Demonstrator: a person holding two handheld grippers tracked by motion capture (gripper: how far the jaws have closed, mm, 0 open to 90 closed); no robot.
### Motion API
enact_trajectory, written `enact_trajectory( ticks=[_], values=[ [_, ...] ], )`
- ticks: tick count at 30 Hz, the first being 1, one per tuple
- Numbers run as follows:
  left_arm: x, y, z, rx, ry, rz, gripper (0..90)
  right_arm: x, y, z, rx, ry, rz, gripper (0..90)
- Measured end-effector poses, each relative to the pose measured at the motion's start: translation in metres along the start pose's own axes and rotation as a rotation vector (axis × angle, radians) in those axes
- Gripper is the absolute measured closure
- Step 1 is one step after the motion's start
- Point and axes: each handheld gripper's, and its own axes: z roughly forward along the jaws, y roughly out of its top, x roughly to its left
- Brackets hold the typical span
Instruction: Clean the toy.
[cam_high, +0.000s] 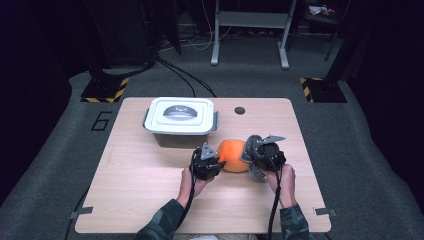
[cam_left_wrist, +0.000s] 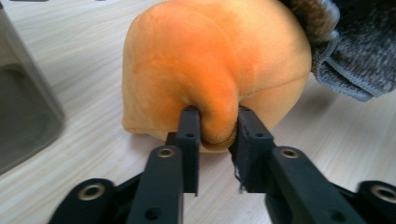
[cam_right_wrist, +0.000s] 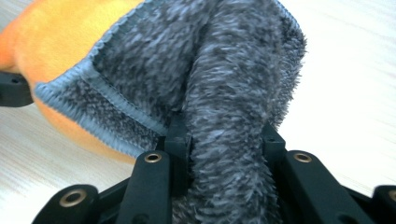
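Note:
An orange plush ball (cam_high: 233, 154) lies on the wooden table (cam_high: 140, 180), near its middle. My left gripper (cam_high: 219, 160) comes at it from the left. In the left gripper view the gripper (cam_left_wrist: 218, 120) is shut on a pinched fold of the orange plush (cam_left_wrist: 205, 56). A grey fuzzy cloth (cam_high: 256, 173) hangs against the ball's right side. My right gripper (cam_high: 250, 152) holds it. In the right gripper view the jaws of this gripper (cam_right_wrist: 226, 133) are shut on a thick fold of the grey cloth (cam_right_wrist: 224, 70), with the orange plush (cam_right_wrist: 60, 42) behind it.
A grey container with a white latched lid (cam_high: 180, 117) stands just behind and left of the ball; its wall (cam_left_wrist: 23, 107) is close to my left gripper. A small round hole (cam_high: 239, 110) sits near the table's far edge. Cables and stands lie on the floor beyond.

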Motion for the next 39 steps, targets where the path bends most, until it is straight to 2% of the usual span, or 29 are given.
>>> enact_trajectory(
  ticks=[2, 5, 7, 8, 10, 11, 13, 16, 18, 19, 20, 23, 24, 26, 27, 30, 31, 33, 34, 35, 37, 38, 39],
  values=[
    [-0.001, 0.0, -0.001, 0.008, 0.01, 0.022, 67.0, -0.001, 0.002, 0.003, -0.002, 0.003, 0.017, 65.4],
    [-0.004, 0.002, -0.001, 0.032, 0.032, 0.067, 54.5, -0.004, 0.004, 0.004, -0.004, 0.004, 0.007, 65.4],
    [-0.01, 0.003, 0.002, 0.038, 0.081, 0.115, 47.2, -0.004, 0.004, 0.004, 0.006, 0.004, 0.015, 65.4],
    [-0.012, 0.004, 0.003, 0.039, 0.091, 0.13, 43.7, -0.006, 0.005, 0.004, 0.001, 0.003, 0.007, 65.4],
    [-0.017, 0.005, 0.007, 0.047, 0.133, 0.177, 39.9, -0.006, 0.006, 0.005, 0.002, 0.005, 0.015, 65.4],
    [-0.018, 0.006, 0.008, 0.049, 0.141, 0.195, 38.4, -0.007, 0.007, 0.005, 0.002, 0.003, 0.012, 65.4],
    [-0.022, 0.007, 0.011, 0.046, 0.161, 0.234, 39.4, -0.006, 0.008, 0.006, 0.0, -0.003, 0.008, 65.4],
    [-0.023, 0.007, 0.013, 0.023, 0.153, 0.25, 52.1, -0.007, 0.008, 0.006, 0.002, -0.014, 0.01, 65.4],
    [-0.022, 0.008, 0.015, 0.01, 0.134, 0.235, 63.1, -0.009, 0.008, 0.006, 0.01, -0.014, 0.026, 65.4],
    [-0.021, 0.008, 0.015, 0.013, 0.125, 0.228, 67.1, -0.011, 0.007, 0.006, -0.001, -0.015, 0.016, 65.4],
    [-0.021, 0.009, 0.015, 0.005, 0.112, 0.213, 70.3, -0.011, 0.007, 0.005, 0.002, -0.009, 0.032, 65.4],
    [-0.017, 0.011, 0.013, -0.002, 0.077, 0.161, 74.9, -0.014, 0.006, -0.001, -0.018, -0.009, 0.041, 65.4],
    [-0.017, 0.011, 0.013, -0.002, 0.077, 0.161, 75.5, -0.014, 0.006, -0.001, -0.018, -0.009, 0.041, 65.4],
    [-0.015, 0.013, 0.011, -0.007, 0.059, 0.113, 76.0, -0.013, 0.007, -0.007, -0.052, -0.003, 0.029, 65.4],
    [-0.014, 0.015, 0.01, -0.013, 0.046, 0.091, 76.3, -0.009, 0.009, -0.014, -0.066, 0.003, 0.024, 65.4],
    [-0.013, 0.018, 0.006, -0.013, 0.023, 0.059, 76.3, 0.0, 0.013, -0.023, -0.081, 0.023, -0.002, 65.4],
    [-0.013, 0.019, 0.005, -0.02, 0.021, 0.051, 76.3, 0.004, 0.015, -0.025, -0.09, 0.031, -0.022, 65.4],
    [-0.013, 0.02, 0.003, -0.015, 0.005, 0.042, 76.3, 0.009, 0.017, -0.028, -0.094, 0.038, -0.029, 65.3],
    [-0.014, 0.021, 0.0, -0.019, -0.015, 0.014, 76.2, 0.02, 0.022, -0.033, -0.105, 0.052, -0.066, 65.2],
    [-0.014, 0.022, -0.001, -0.021, -0.027, -0.002, 76.2, 0.024, 0.023, -0.034, -0.103, 0.058, -0.074, 65.2],
    [-0.013, 0.022, -0.001, -0.021, -0.039, -0.013, 76.2, 0.034, 0.026, -0.034, -0.108, 0.069, -0.105, 65.0],
    [-0.013, 0.022, -0.001, -0.016, -0.036, -0.005, 76.1, 0.037, 0.028, -0.032, -0.099, 0.071, -0.117, 65.0],
    [-0.013, 0.021, -0.001, -0.012, -0.033, -0.003, 76.1, 0.041, 0.029, -0.028, -0.09, 0.055, -0.129, 65.0]
  ],
)
